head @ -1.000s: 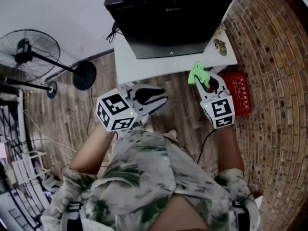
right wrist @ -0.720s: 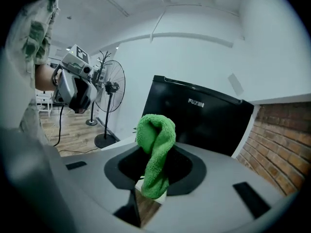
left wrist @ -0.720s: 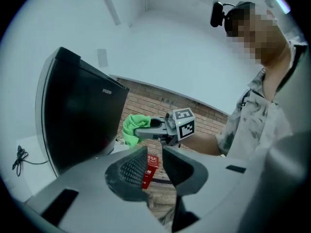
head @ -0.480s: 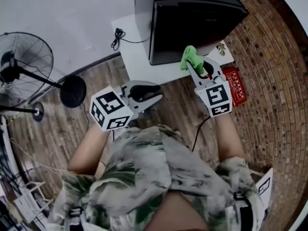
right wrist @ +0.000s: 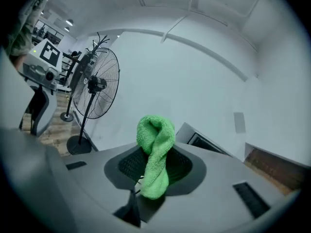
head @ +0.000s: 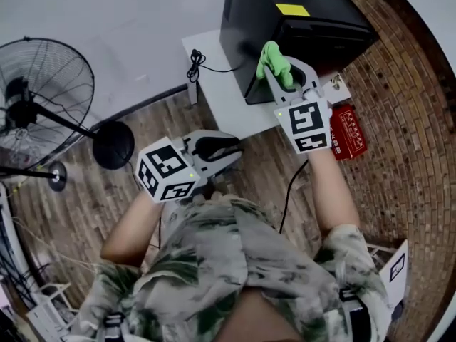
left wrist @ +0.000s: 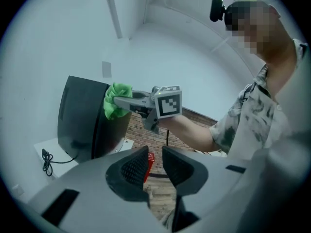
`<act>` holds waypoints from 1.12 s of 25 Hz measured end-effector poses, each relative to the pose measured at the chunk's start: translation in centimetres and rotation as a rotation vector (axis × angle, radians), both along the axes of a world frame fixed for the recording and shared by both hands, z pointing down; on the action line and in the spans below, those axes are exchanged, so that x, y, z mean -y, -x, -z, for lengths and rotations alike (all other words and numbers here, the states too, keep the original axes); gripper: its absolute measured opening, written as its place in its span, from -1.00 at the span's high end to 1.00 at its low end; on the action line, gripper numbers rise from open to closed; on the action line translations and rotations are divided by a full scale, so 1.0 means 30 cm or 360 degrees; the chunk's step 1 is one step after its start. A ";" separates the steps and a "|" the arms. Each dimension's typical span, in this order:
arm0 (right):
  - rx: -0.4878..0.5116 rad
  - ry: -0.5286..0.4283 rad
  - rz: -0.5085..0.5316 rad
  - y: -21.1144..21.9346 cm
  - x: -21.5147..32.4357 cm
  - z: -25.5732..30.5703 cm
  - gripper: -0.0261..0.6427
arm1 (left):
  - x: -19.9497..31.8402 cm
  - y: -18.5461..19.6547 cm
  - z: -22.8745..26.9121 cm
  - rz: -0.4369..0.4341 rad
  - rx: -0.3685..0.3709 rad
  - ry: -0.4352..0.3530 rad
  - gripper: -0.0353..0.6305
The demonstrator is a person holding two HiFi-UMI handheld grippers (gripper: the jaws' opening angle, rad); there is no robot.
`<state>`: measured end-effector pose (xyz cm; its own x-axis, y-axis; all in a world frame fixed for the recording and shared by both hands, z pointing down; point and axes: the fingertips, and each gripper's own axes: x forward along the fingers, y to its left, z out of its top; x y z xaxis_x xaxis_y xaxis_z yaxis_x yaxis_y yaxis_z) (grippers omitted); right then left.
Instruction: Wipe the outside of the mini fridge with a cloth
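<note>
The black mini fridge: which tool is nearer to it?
Right. The right tool, gripping the green cloth, is at the top front edge of the mini fridge; the left tool hangs lower, over the wooden floor, well apart from it.

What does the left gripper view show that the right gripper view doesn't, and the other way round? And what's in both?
Only the left gripper view: the person, the right gripper seen from outside by the fridge's top edge, a cable beside the fridge, and a red box. Only the right gripper view: the standing fan and the left gripper. Both: the green cloth in the right gripper's jaws, and the black fridge.
</note>
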<state>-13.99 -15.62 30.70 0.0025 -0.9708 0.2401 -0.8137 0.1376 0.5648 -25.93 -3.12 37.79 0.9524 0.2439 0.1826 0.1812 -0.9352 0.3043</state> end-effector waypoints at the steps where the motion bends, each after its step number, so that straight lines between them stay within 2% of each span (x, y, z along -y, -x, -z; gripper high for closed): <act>1: -0.0019 -0.0020 -0.0015 0.003 0.023 0.019 0.58 | 0.002 0.003 0.003 0.0004 -0.0001 0.0008 0.61; 8: -0.0118 -0.0096 -0.0142 -0.030 0.191 0.107 0.58 | 0.030 0.029 0.007 -0.0007 0.0042 0.0035 0.61; 11: -0.0186 -0.0159 -0.0226 -0.058 0.260 0.153 0.58 | 0.071 0.014 0.006 -0.0003 0.0020 0.0059 0.61; 14: -0.0264 -0.0177 -0.0327 -0.074 0.316 0.171 0.58 | 0.079 0.006 0.002 -0.0067 0.0017 0.0052 0.61; 21: -0.0512 -0.0090 -0.0577 -0.100 0.433 0.137 0.58 | 0.185 0.068 0.036 -0.0252 0.0004 0.0011 0.61; 28: -0.0590 0.0028 -0.0782 -0.106 0.478 -0.005 0.58 | 0.353 0.204 0.007 -0.0338 0.0010 0.0039 0.61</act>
